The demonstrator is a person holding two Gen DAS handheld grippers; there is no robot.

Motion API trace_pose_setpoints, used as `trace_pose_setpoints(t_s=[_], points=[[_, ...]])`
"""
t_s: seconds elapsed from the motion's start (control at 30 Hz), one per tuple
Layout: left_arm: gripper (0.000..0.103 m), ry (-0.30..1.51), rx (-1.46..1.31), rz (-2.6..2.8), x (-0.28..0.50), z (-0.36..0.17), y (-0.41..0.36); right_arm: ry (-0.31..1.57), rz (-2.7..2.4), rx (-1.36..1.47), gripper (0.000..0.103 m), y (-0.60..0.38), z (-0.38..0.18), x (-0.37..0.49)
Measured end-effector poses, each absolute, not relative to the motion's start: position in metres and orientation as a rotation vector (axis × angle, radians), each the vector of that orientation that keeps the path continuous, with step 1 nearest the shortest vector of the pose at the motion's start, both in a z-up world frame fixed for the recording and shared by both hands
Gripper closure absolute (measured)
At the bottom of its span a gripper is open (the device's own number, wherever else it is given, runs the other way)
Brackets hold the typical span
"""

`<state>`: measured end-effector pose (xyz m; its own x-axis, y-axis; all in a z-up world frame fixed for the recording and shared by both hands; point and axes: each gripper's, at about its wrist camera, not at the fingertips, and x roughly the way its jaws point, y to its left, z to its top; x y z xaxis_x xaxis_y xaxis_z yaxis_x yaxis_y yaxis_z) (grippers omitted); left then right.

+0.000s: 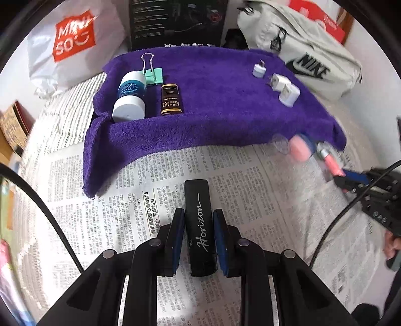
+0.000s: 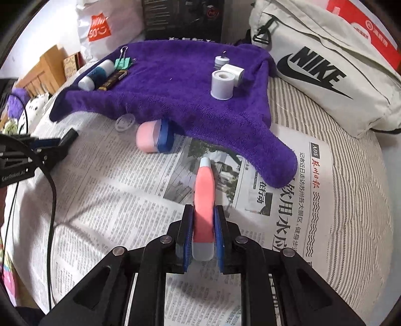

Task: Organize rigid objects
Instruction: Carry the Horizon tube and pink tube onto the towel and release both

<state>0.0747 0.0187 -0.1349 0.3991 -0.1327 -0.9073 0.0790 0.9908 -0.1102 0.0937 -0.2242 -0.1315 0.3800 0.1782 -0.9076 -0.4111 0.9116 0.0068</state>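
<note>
My left gripper [image 1: 198,218] is shut on a black "Horizon" box [image 1: 200,225], held over the newspaper. My right gripper [image 2: 203,213] is shut on a pink tube [image 2: 204,198] with pale ends; it also shows in the left wrist view [image 1: 330,163]. On the purple towel [image 1: 213,105] lie a blue-white bottle [image 1: 130,96], a green binder clip [image 1: 153,74], a brown "Grand Reserve" box [image 1: 171,99] and three white plugs [image 1: 282,85]. A pink-and-blue jar [image 2: 154,136] and a clear lid [image 2: 125,123] lie at the towel's front edge.
A newspaper [image 2: 112,200] covers a striped bed. A white Nike bag [image 2: 325,72] lies at the right, a Miniso bag [image 1: 75,42] at the back left, and a black carton [image 1: 175,22] behind the towel. A black cable [image 2: 52,190] hangs at the left.
</note>
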Motion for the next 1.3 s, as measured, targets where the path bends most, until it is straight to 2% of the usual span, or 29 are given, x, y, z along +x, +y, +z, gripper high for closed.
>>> trace_pose_setpoints(t_s=[0.6,1.03,1.3], points=[[0.082,1.175,-0.038,-0.125,0.077,-0.131,0.017,1.139,0.413,-0.206,0.087,-0.225,-0.129,0.097],[0.082,1.11,-0.093,-0.161,0.066,-0.098,0.029,1.085,0.491,-0.137,0.087,-0.227,-0.09,0.095],[0.082,1.066,-0.09,-0.164,0.086,-0.077,0.032,1.043,0.495,-0.137,0.087,-0.222,-0.071,0.119]])
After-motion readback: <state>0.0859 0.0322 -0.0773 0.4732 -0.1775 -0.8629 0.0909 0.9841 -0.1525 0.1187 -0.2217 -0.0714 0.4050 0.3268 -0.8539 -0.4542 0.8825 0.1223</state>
